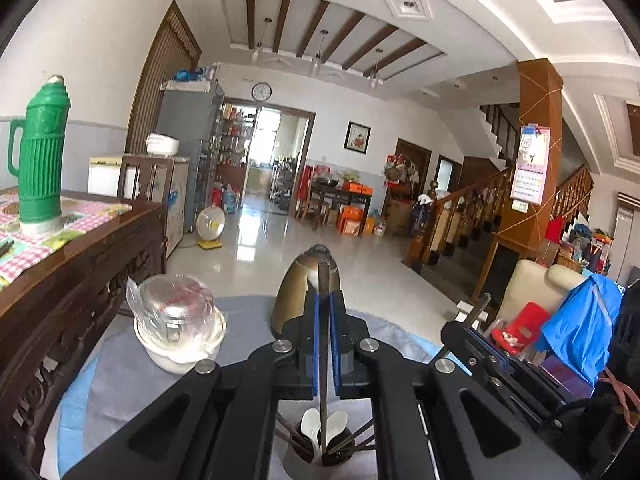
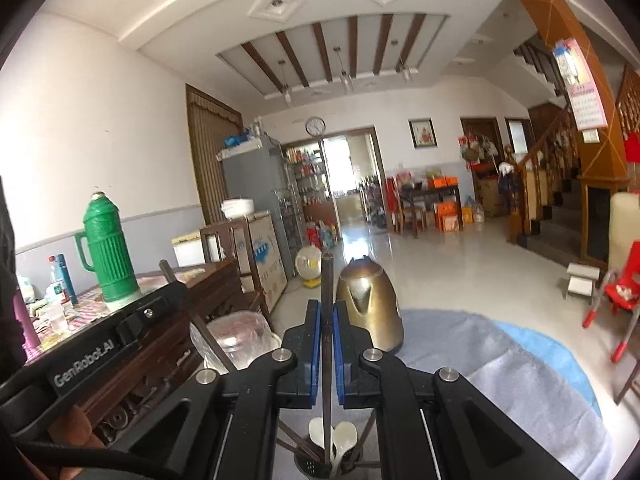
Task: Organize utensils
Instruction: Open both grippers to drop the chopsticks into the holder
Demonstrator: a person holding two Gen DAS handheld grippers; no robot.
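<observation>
Two tongs, left [image 1: 323, 300] and right [image 2: 327, 312], each carry one dark chopstick [image 1: 323, 320] [image 2: 327, 300]. One utensil holder [image 2: 316, 466] contains two white spoons [image 2: 344, 438] and several more chopsticks, too overlapped to count. One brass kettle [image 2: 370, 304], one green thermos [image 2: 108, 252], one wrapped glass jar [image 1: 176, 308], one clock [image 2: 315, 125].

The right gripper [image 2: 324, 320] pinches a dark, slender chopstick [image 2: 327, 280] upright between its blue pads [image 2: 313, 352]. Below stands a perforated metal utensil holder [image 2: 310, 467] holding white plastic spoons [image 2: 345, 436] and, apparently, more chopsticks. A brass-coloured kettle [image 2: 370, 306] stands just beyond.
</observation>
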